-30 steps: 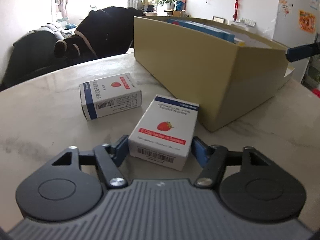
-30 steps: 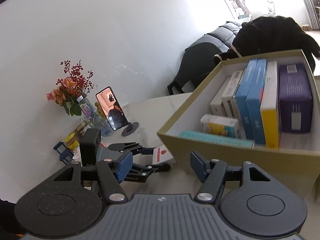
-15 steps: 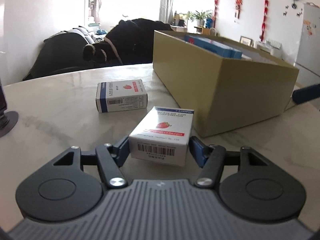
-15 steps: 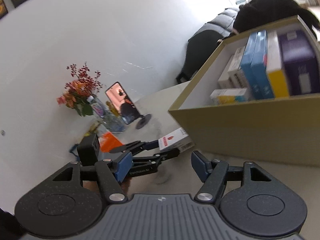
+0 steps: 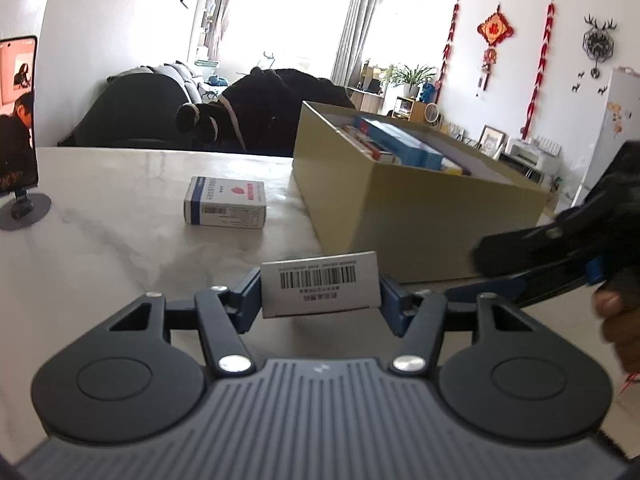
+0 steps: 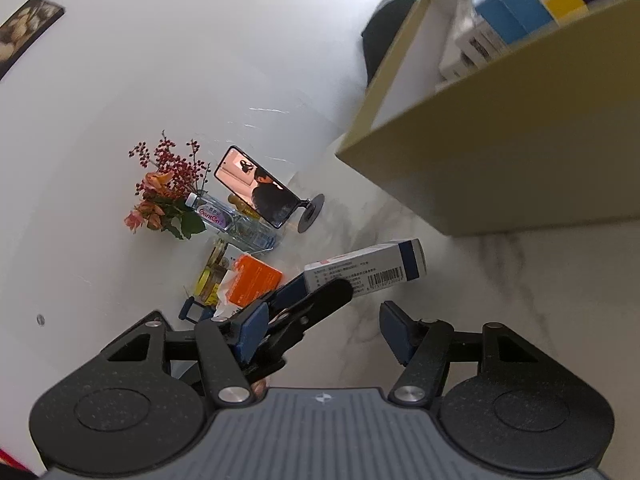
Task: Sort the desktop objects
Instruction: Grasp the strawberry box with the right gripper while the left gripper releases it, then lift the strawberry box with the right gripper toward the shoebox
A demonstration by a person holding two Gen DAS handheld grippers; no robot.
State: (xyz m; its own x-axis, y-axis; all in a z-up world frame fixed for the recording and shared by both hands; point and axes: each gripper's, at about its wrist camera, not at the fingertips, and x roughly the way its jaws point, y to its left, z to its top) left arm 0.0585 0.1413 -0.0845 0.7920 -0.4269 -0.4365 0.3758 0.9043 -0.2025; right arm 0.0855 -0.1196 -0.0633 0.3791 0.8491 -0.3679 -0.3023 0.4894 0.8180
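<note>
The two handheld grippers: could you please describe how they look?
Both the left gripper and the right gripper match: black linkage arms with silver pivot screws, blue finger pads, round black discs at each side, and a dark ribbed body bearing a small white logo. No cables show.

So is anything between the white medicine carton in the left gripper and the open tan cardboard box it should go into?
Only the tan cardboard box's own near wall: the white medicine carton, clamped in the left gripper, sits below the rim. The right gripper, open, is off to the side.

Home living room (sofa [image 5: 168, 80], curtains [image 5: 356, 36])
</note>
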